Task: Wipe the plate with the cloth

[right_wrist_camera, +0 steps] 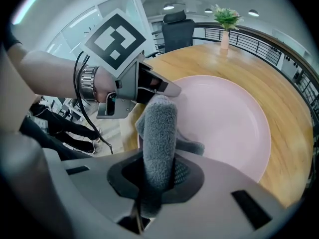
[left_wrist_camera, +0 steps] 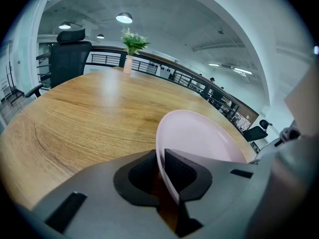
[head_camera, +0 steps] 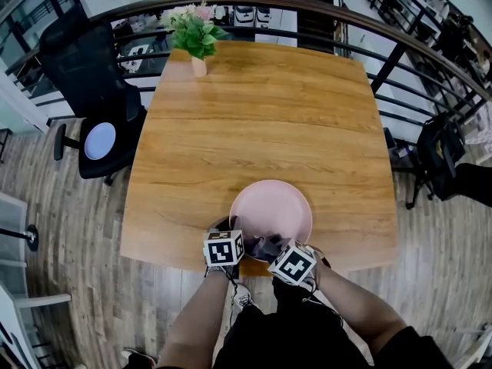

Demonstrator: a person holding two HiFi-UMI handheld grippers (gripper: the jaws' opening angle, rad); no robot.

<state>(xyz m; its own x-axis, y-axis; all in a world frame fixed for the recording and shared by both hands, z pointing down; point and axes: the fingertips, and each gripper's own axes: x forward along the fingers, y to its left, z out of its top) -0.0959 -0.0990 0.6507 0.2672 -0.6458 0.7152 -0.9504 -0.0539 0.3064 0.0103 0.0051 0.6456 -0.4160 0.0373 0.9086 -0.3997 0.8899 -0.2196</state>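
Observation:
A pale pink plate (head_camera: pixel 270 206) lies near the front edge of the wooden table (head_camera: pixel 261 121). My left gripper (head_camera: pixel 231 235) is shut on the plate's near left rim (left_wrist_camera: pixel 167 176), which stands between its jaws. My right gripper (head_camera: pixel 275 246) is shut on a grey fuzzy cloth (right_wrist_camera: pixel 158 143). The cloth (head_camera: pixel 265 245) rests on the plate's near inner surface (right_wrist_camera: pixel 224 118), close beside the left gripper (right_wrist_camera: pixel 149 86).
A potted plant (head_camera: pixel 196 33) stands at the table's far left corner. A black office chair (head_camera: pixel 88 102) is left of the table, and a curved railing (head_camera: pixel 307 6) runs behind it. A bag (head_camera: pixel 440 156) sits on the floor at the right.

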